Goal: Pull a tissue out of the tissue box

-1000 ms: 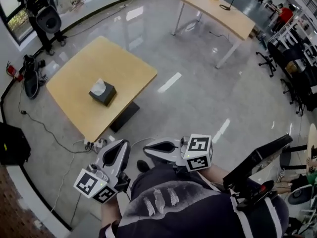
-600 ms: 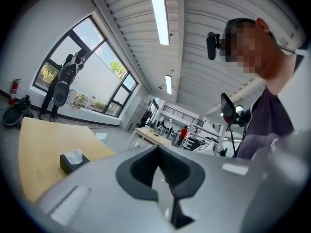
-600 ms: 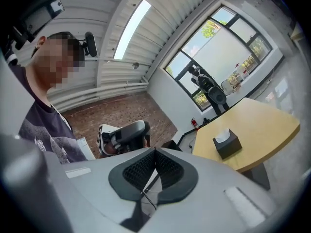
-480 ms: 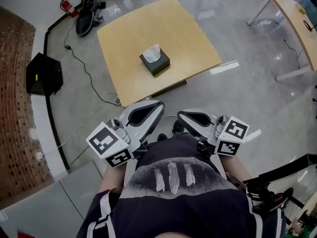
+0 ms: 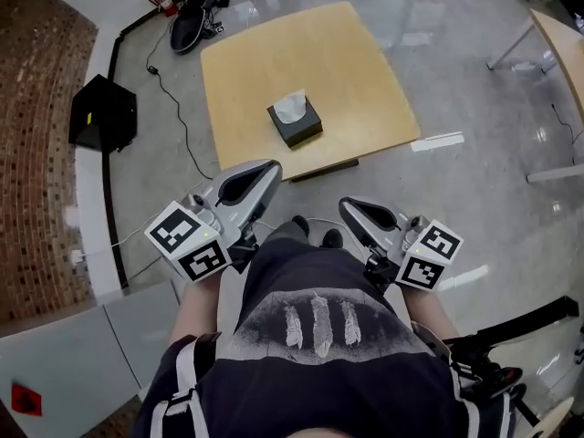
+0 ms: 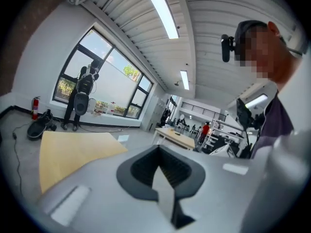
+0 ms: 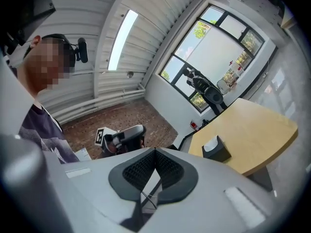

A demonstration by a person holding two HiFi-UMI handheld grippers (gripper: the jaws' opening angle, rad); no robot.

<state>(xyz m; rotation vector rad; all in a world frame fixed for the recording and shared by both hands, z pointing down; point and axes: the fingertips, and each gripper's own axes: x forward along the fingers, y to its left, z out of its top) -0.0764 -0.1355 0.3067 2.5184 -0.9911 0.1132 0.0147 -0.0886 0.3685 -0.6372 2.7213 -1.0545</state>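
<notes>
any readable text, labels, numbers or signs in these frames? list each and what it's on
No readable text anywhere.
Cubes on the left claw and right claw: black-and-white square patterns, no letters.
On the tissue box: no print visible.
On the red patch, lower left of the head view: too small to read.
On the shirt: three feather-like marks, no words.

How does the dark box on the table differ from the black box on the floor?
The tissue box sits on the wooden table; the black box sits on the floor by the brick wall. A white tissue sticks out of the tissue box; the black box shows only a small yellowish label. Both are dark and boxy.
</notes>
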